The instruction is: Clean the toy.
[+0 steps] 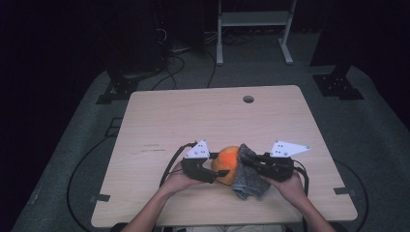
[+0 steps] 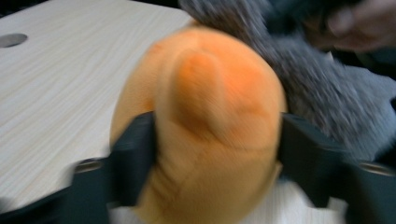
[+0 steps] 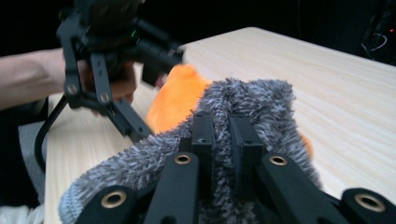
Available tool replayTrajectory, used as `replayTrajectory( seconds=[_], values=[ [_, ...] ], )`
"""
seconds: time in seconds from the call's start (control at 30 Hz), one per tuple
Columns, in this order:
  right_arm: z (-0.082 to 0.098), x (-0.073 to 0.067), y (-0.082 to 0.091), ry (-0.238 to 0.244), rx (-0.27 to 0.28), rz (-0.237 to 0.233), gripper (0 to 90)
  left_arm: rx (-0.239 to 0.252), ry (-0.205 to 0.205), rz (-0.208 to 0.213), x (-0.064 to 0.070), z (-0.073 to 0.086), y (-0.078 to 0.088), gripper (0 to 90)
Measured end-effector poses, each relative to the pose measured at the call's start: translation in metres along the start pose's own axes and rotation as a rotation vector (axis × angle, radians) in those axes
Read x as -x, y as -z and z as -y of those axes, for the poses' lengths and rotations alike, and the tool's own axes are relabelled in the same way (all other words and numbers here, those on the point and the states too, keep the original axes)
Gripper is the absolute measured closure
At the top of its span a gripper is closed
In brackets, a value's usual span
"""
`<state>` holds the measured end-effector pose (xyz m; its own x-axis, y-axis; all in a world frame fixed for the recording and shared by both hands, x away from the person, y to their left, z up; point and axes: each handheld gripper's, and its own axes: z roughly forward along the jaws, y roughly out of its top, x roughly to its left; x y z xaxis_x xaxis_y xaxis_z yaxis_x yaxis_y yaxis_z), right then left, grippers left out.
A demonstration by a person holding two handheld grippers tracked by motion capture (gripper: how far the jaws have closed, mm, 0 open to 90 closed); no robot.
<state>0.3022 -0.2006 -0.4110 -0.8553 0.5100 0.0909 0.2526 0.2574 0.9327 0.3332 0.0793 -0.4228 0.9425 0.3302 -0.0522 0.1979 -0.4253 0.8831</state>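
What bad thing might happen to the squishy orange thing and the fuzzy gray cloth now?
1. The left gripper squeezes the orange thing from both sides; it might pop out or stay dented.
2. The right gripper pinches just a fold of the gray cloth, so the cloth might slip free if pulled.

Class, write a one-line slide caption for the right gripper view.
Right gripper pinches a fuzzy grey cloth against an orange.

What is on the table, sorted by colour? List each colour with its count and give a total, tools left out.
Orange: 1, the orange soft object, clamped in the left tool.
Grey: 1, the grey fuzzy cloth, pinched by the right tool.
Total: 2.
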Motion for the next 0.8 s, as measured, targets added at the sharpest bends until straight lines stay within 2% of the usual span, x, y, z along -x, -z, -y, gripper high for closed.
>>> replayTrajectory(
  seconds=[0.03, 0.07, 0.1, 0.13, 0.27, 0.33, 0.43, 0.53, 0.7, 0.8],
  values=[
    [0.002, -0.005, 0.0, -0.005, -0.008, -0.033, 81.6, -0.02, 0.022, -0.004, 0.0, -0.001, -0.003, 13.6],
    [0.002, -0.005, 0.0, -0.005, -0.008, -0.033, 81.6, -0.032, 0.02, 0.006, 0.0, 0.0, -0.005, 13.6],
    [-0.001, -0.007, 0.002, -0.009, -0.006, -0.046, 81.6, -0.024, 0.0, 0.006, 0.003, 0.0, -0.006, 22.8],
    [-0.001, -0.007, 0.002, -0.009, -0.006, -0.046, 81.6, -0.011, -0.02, 0.002, 0.005, 0.001, -0.006, 22.8],
    [-0.012, -0.002, 0.011, -0.021, 0.039, -0.045, 81.7, -0.017, -0.101, -0.001, 0.015, 0.001, -0.006, 34.3],
    [-0.015, 0.0, 0.011, 0.002, 0.018, -0.021, 81.7, -0.026, -0.139, -0.005, 0.019, 0.002, -0.005, 36.5],
    [-0.005, 0.004, 0.008, 0.011, -0.035, -0.014, 81.7, -0.037, -0.158, -0.004, 0.02, 0.003, -0.005, 38.1],
    [0.001, 0.006, 0.011, -0.006, -0.029, -0.015, 81.8, -0.029, -0.166, 0.005, 0.02, 0.005, -0.005, 38.1],
    [0.008, 0.01, 0.026, -0.008, -0.064, 0.013, 81.8, -0.028, -0.19, 0.02, 0.02, 0.006, -0.004, 37.9],
    [0.003, 0.011, 0.033, -0.01, -0.034, 0.016, 81.7, -0.025, -0.212, 0.032, 0.022, 0.007, -0.003, 37.6]
  ],
)
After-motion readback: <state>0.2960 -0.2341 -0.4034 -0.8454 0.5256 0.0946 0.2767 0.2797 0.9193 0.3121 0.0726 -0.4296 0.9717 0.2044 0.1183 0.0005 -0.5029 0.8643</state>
